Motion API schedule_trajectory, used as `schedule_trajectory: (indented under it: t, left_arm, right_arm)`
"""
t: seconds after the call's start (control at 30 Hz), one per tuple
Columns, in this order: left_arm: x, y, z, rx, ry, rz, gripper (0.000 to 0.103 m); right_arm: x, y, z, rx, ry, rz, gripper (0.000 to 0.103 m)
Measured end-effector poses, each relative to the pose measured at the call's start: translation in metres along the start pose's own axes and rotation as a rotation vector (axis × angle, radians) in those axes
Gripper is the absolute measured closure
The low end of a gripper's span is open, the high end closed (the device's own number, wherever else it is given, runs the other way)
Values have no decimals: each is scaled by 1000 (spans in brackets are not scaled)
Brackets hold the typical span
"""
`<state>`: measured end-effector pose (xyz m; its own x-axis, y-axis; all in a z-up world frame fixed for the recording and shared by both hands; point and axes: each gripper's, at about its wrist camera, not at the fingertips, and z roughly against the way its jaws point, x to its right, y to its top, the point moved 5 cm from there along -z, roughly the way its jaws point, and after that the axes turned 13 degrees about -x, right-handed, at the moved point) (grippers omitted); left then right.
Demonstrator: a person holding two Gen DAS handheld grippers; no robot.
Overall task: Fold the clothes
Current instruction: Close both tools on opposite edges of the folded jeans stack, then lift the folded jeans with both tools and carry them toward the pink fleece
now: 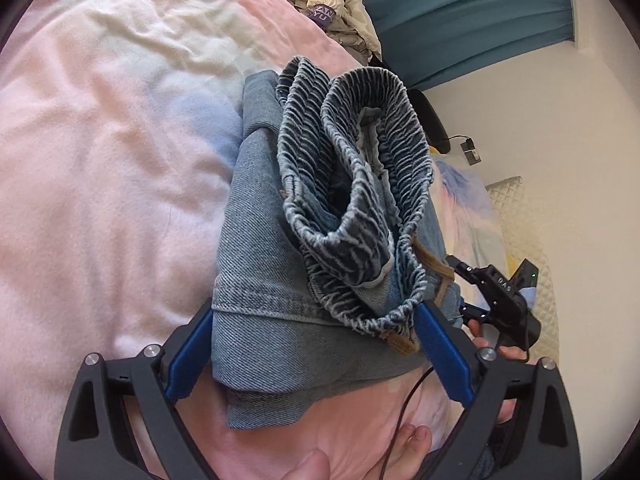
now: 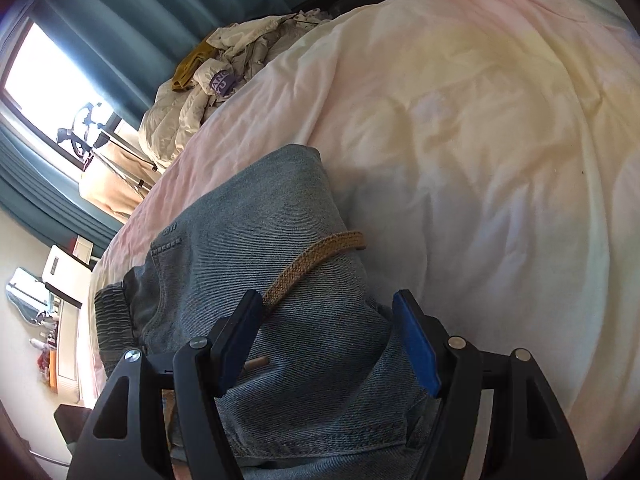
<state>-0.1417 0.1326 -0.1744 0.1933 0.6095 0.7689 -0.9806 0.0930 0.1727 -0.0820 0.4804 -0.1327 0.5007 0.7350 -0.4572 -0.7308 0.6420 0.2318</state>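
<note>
Both grippers, left (image 1: 316,336) and right (image 2: 328,334), stand spread apart astride folded denim jeans (image 1: 280,240) on the pastel duvet (image 1: 100,160), gripping nothing.

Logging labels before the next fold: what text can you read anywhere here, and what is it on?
"AN / YU", white on a purple patch of the cream jacket; its left edge is hidden.
"SVO"-like marks, turned sideways, on the right tool: not surely readable.
Jeans: no readable text.
</note>
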Motion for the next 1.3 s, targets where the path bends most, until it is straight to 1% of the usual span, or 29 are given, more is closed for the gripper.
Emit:
schedule_trajectory:
  t: [0.07, 0.13, 0.17, 0.2, 0.23, 0.3, 0.33, 0.4, 0.47, 0.5, 0.57, 0.67, 0.77, 0.87, 0.93, 0.97, 1.03, 1.07, 1.1, 1.13, 1.2, 1.23, 1.3]
  left_arm:
    - [5, 2, 4, 4, -39, -9, 8]
    - [15, 4, 6, 6, -87, -45, 8]
    - [20, 4, 8, 6, -109, -65, 8]
    - [24, 5, 7, 4, -108, -82, 8]
    - [25, 6, 5, 2, -95, -90, 8]
    - [22, 7, -2, -6, -67, -85, 8]
    - [20, 8, -5, -10, -52, -81, 8]
    - [20, 4, -11, -16, -12, -85, 14]
    - [23, 5, -16, -12, 29, -92, 16]
    - [24, 5, -17, -6, 34, -90, 16]
    - [28, 6, -18, -2, 44, -100, 16]
    - [31, 9, -21, -9, 62, -119, 16]
    - [26, 13, -25, -21, 77, -122, 21]
    - [24, 16, -27, -26, 96, -125, 25]
    - [25, 16, -27, -24, 119, -126, 31]
    - [26, 16, -27, -21, 134, -129, 35]
    - [26, 15, -22, -13, 168, -133, 43]
    - [28, 15, -21, -8, 188, -133, 50]
    - [31, 15, -18, -1, 203, -134, 55]
    - [33, 14, -16, 6, 215, -138, 57]
    - [38, 12, -12, 21, 241, -160, 65]
    - [41, 10, -10, 32, 249, -169, 66]
    - [48, 7, -5, 50, 269, -189, 69]
  right_arm:
    - [5, -1, -6, -20, 19, -12, 32]
    - [14, -1, -13, -48, 61, -69, 27]
    - [17, -1, -15, -59, 87, -97, 27]
    - [18, -1, -16, -66, 105, -108, 27]
    - [18, -1, -17, -73, 121, -115, 27]
    - [12, -3, -17, -87, 166, -87, 26]
    - [6, -4, -17, -91, 184, -61, 24]
    - [-9, -5, -11, -71, 175, 18, 23]
    - [-25, -7, -5, -57, 199, 94, 23]
    - [-32, -8, -2, -51, 205, 124, 20]
    - [-37, -8, -3, -45, 186, 138, 18]
    - [-27, -6, -16, -70, 144, 92, 18]
    - [-13, -3, -29, -99, 105, 37, 21]
    - [-13, -1, -34, -103, 61, 51, 23]
    - [-16, -2, -33, -95, 35, 67, 30]
    - [-18, -2, -32, -91, 22, 75, 33]
    - [-23, -3, -26, -69, 3, 92, 52]
    - [-25, -4, -21, -54, -6, 101, 57]
    - [-28, -5, -16, -40, -11, 108, 65]
    - [-30, -7, -10, -28, -9, 109, 69]
    - [-34, -11, 2, -5, -3, 111, 76]
    - [-35, -13, 9, 10, 7, 112, 81]
    - [-43, -16, 26, 44, 26, 120, 85]
